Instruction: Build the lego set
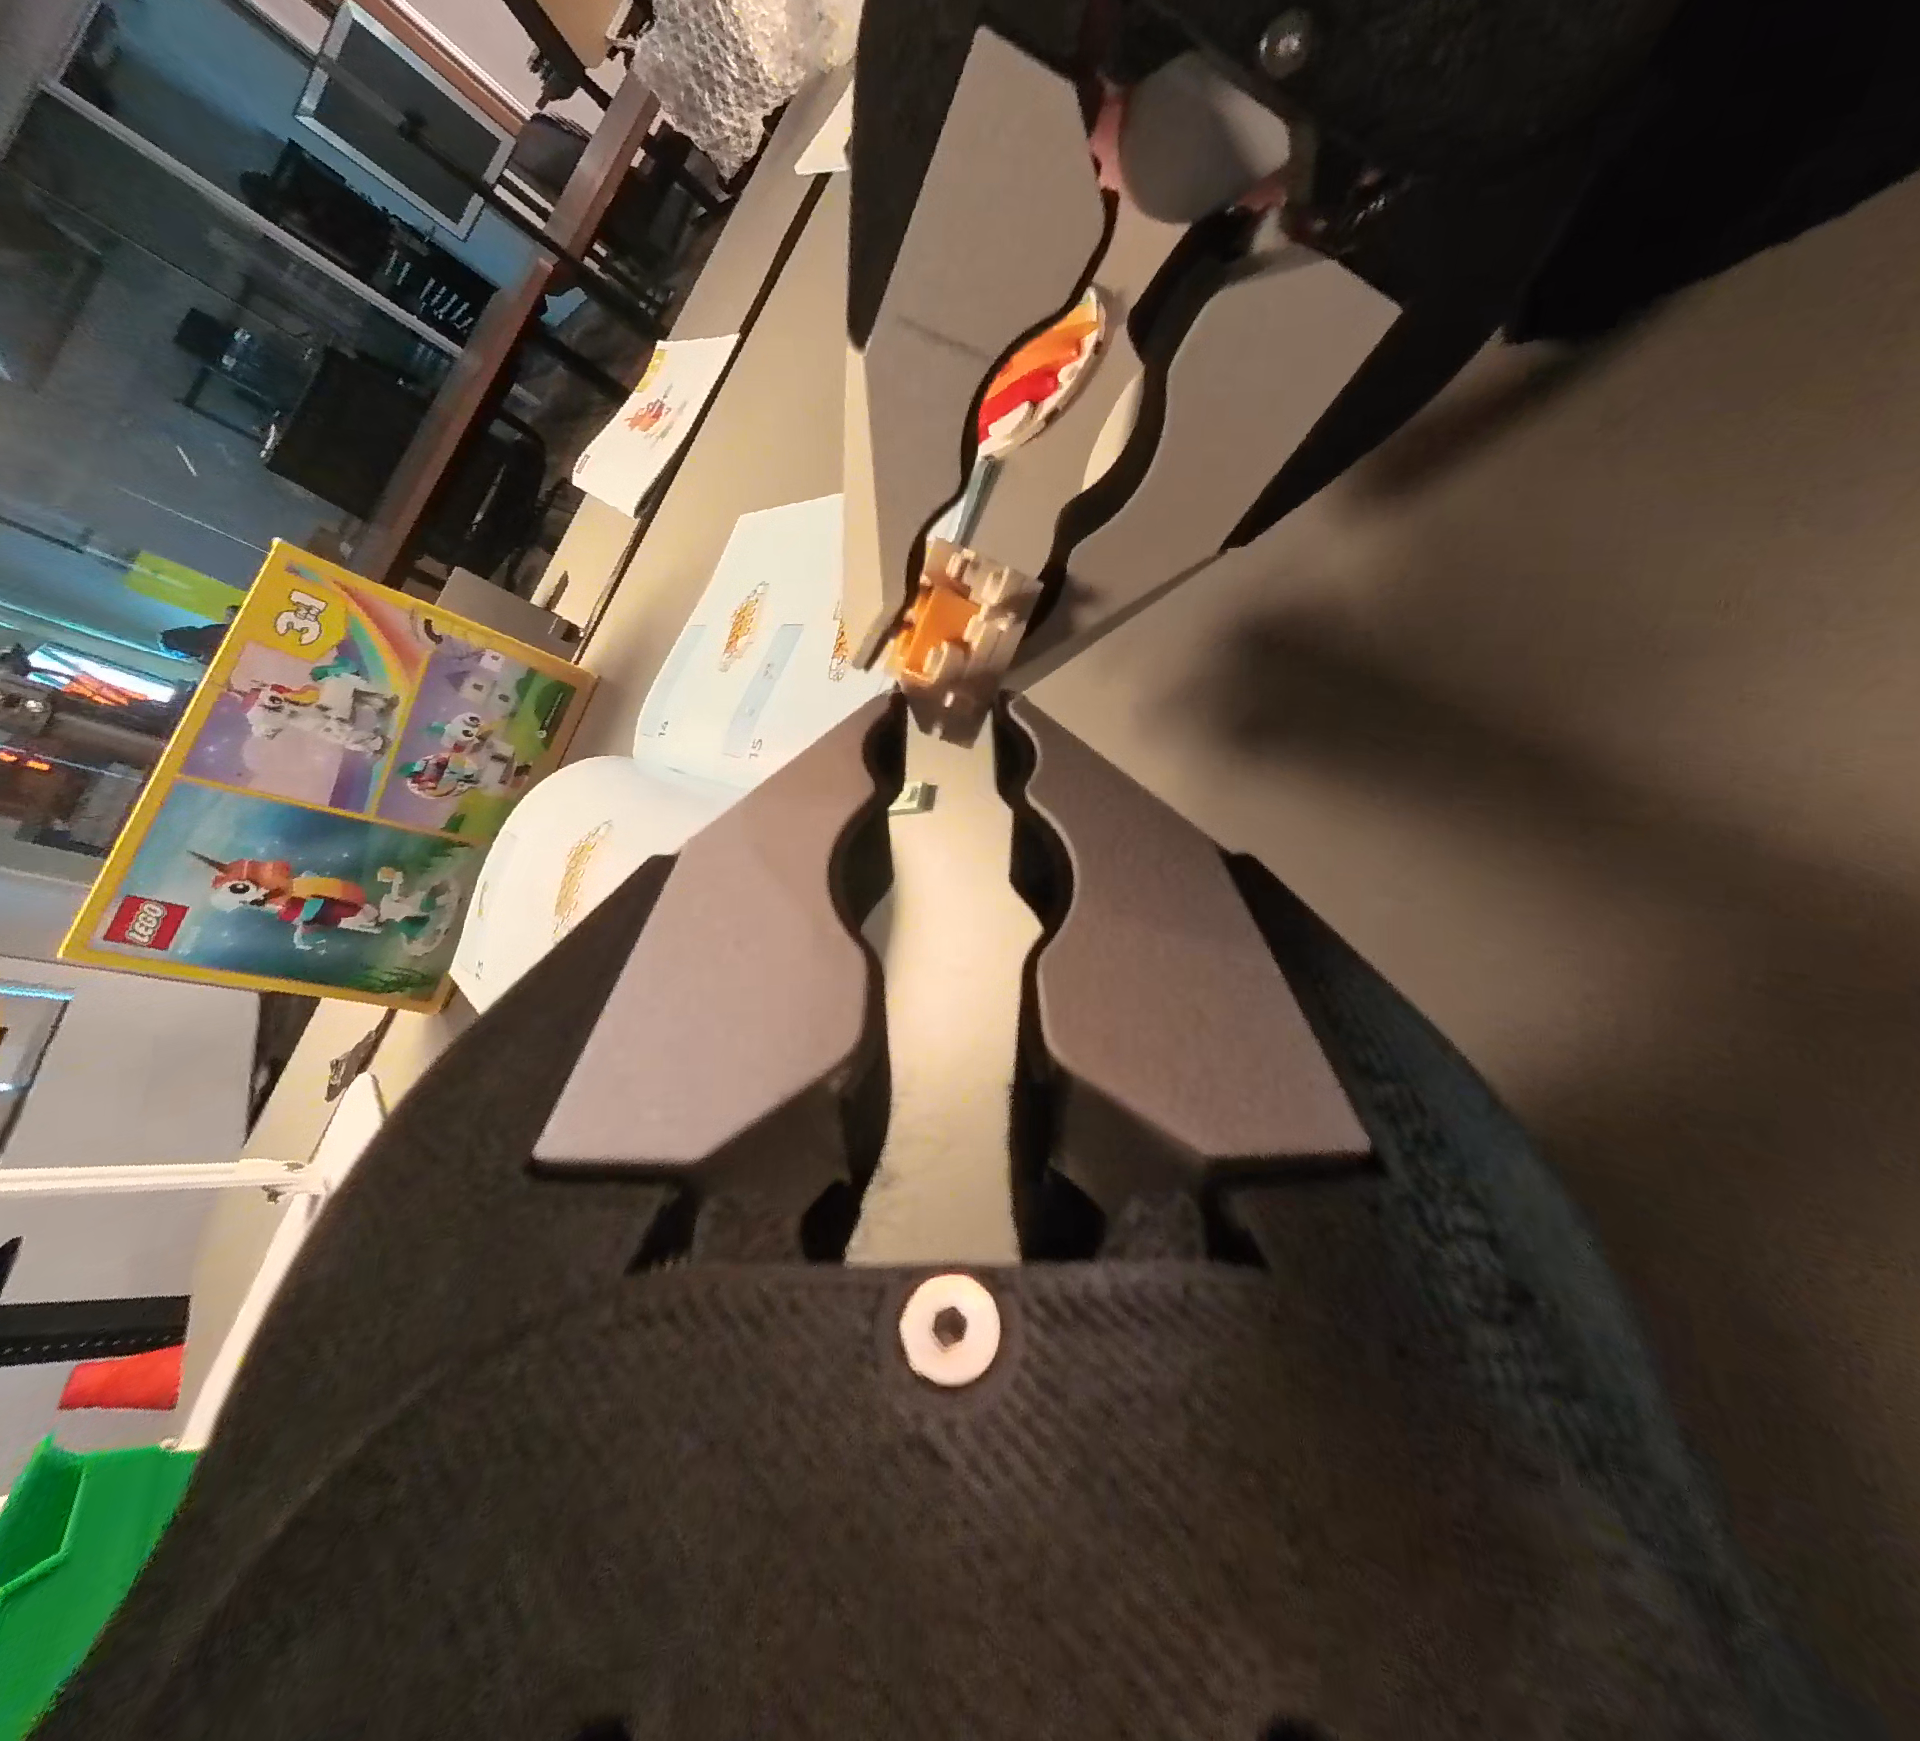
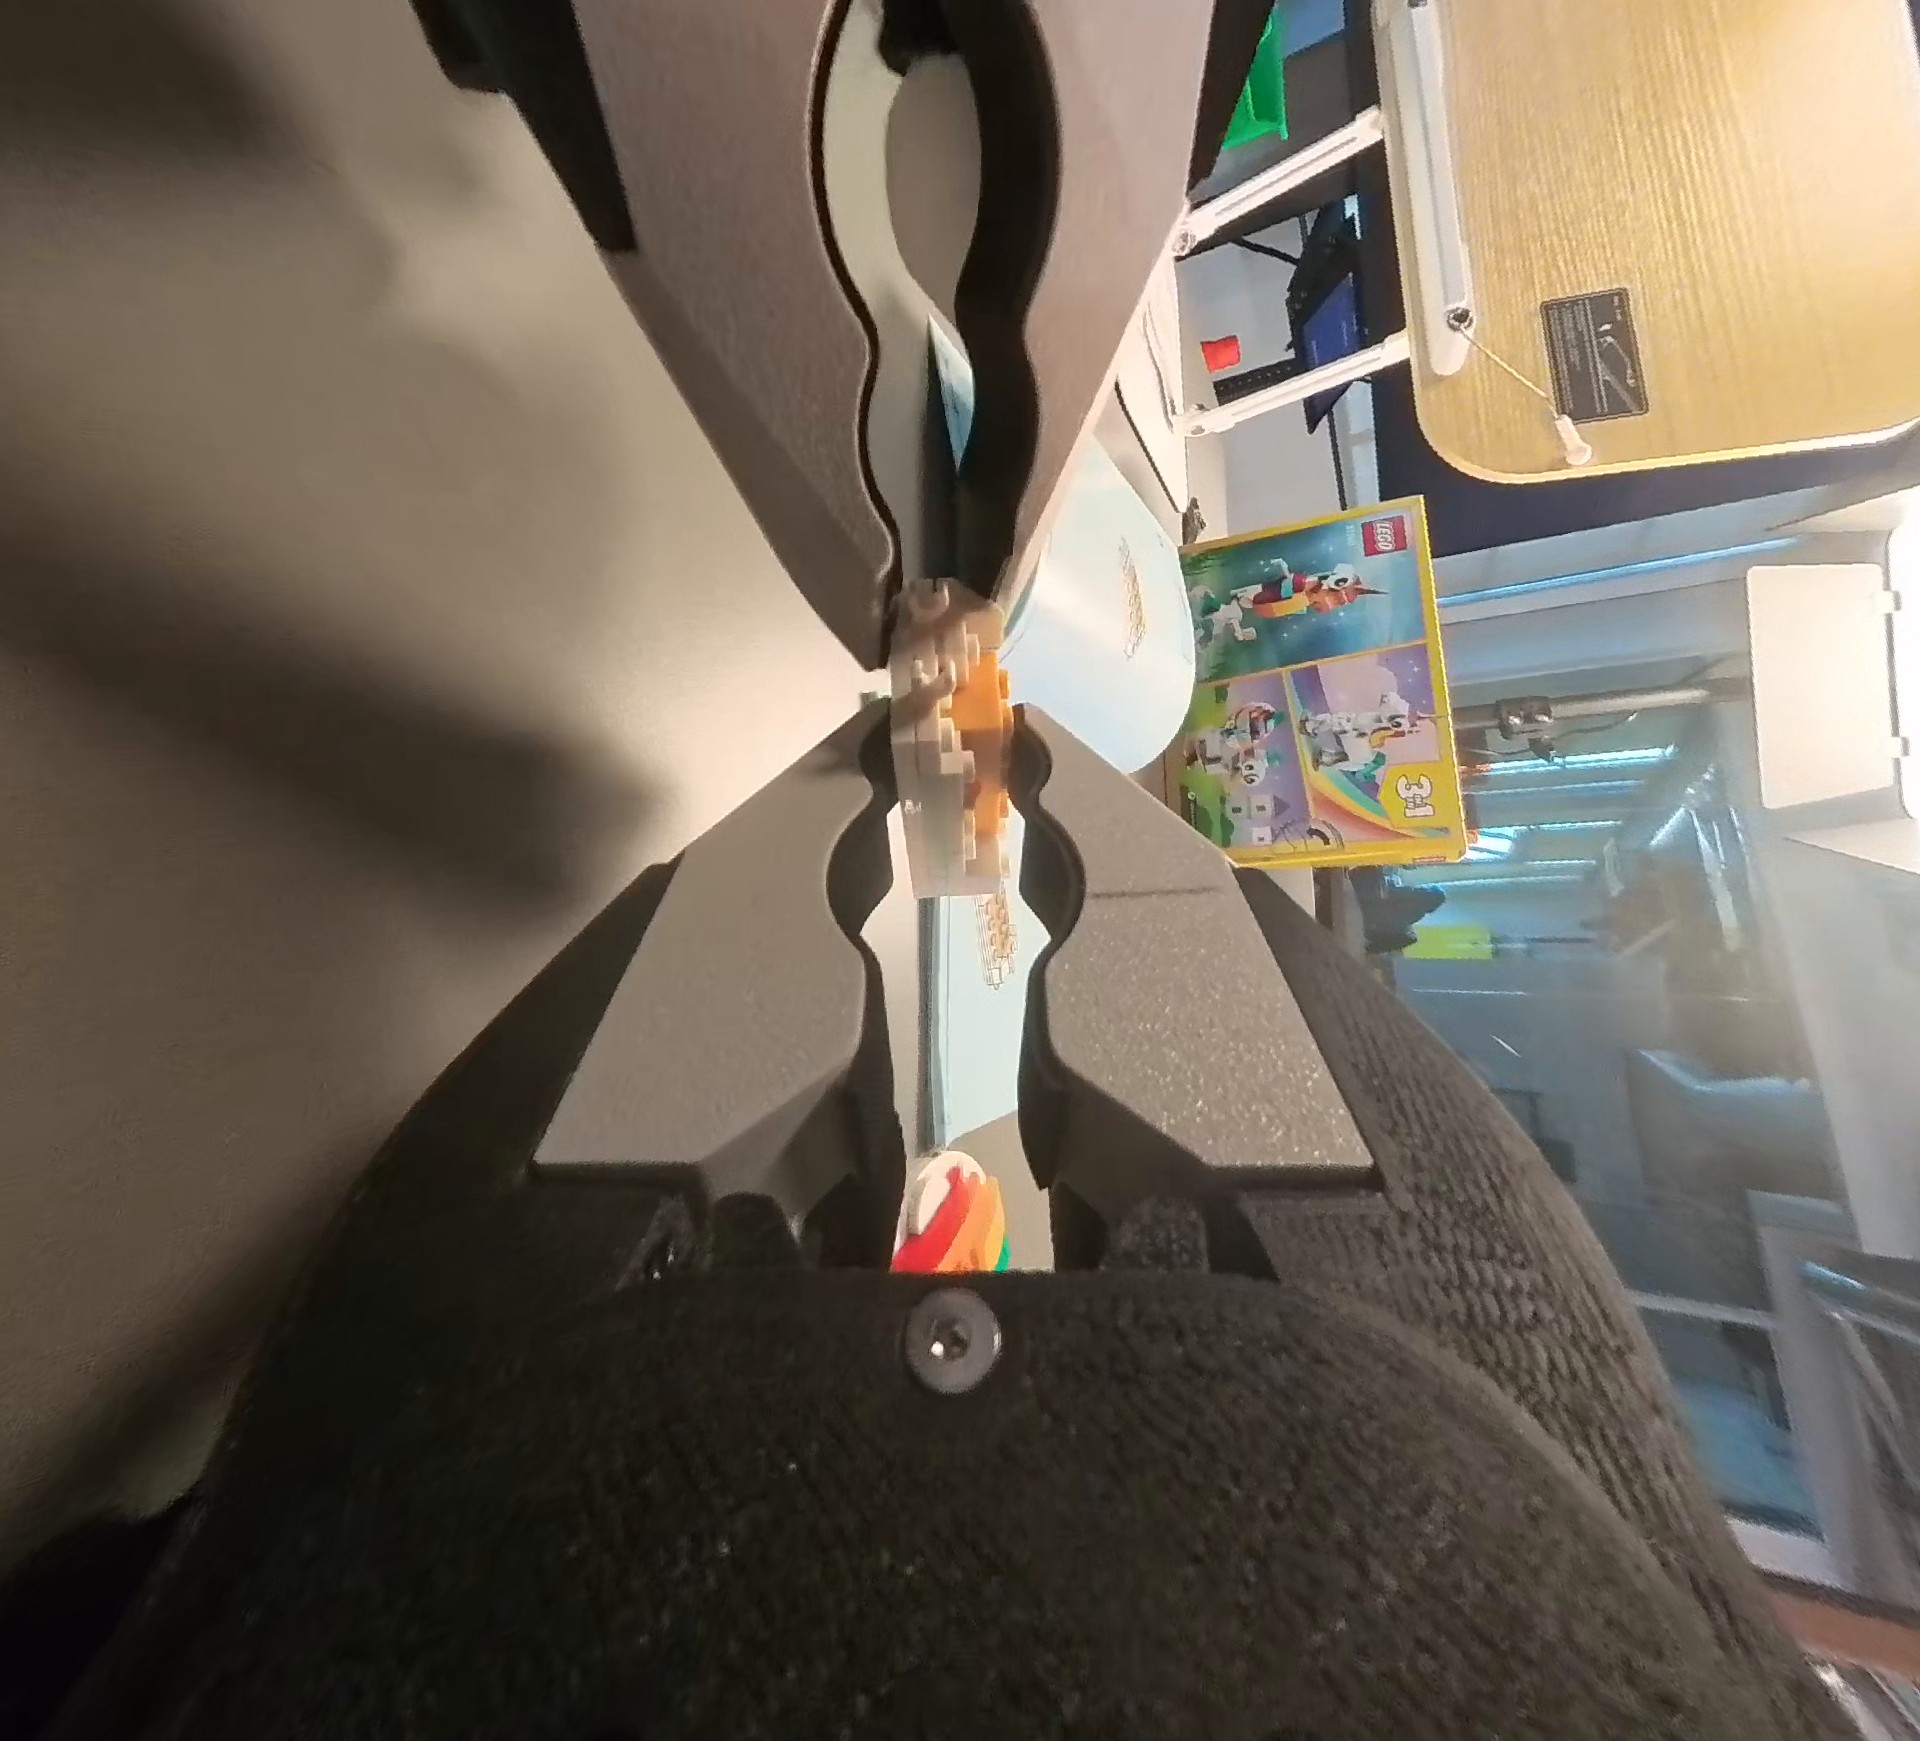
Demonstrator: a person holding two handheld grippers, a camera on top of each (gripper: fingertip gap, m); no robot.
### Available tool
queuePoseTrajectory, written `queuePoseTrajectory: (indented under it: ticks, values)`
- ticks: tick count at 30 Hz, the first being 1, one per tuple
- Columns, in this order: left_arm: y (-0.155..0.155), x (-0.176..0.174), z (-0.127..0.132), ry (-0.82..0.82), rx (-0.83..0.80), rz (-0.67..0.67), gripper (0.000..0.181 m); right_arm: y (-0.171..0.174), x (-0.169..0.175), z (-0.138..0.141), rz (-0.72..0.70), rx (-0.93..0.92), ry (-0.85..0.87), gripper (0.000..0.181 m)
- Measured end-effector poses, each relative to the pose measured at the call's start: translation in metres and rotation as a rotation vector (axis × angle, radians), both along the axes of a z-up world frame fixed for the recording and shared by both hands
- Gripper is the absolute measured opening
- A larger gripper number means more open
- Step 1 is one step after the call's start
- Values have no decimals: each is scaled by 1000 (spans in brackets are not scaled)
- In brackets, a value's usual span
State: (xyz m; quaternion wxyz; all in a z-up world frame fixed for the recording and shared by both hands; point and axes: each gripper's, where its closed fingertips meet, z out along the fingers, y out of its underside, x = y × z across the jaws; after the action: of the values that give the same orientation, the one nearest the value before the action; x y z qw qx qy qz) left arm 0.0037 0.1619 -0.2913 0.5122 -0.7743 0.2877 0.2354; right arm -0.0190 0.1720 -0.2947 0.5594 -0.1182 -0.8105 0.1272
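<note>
Claws meet tip to tip in the left wrist view: the left claw comes up from the bottom of the picture, its fingers drawn together onto the lower end of a small white and orange lego assembly. The right claw comes down from the top and grips the upper end of that same piece. A plate of coloured bricks shows in the gap between the right claw's fingers. To the left on the pale worktop lie open instruction booklets and the yellow lego box, which stands upright.

Seen from the right wrist view, the right claw is clamped on the lego assembly, held above the worktop, with the left claw closed on its far end. Beyond them sit a booklet and the box.
</note>
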Motion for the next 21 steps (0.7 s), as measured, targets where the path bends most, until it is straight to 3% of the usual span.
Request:
queuePoseTrajectory:
  ticks: [11,21]
  values:
    - [-1,4,3,49,12,-66,30,-4,2,-3,25,-7,-21,18]
    - [-2,6,1,145,1,-100,18,-9,5,-4,51,-73,-56,18]
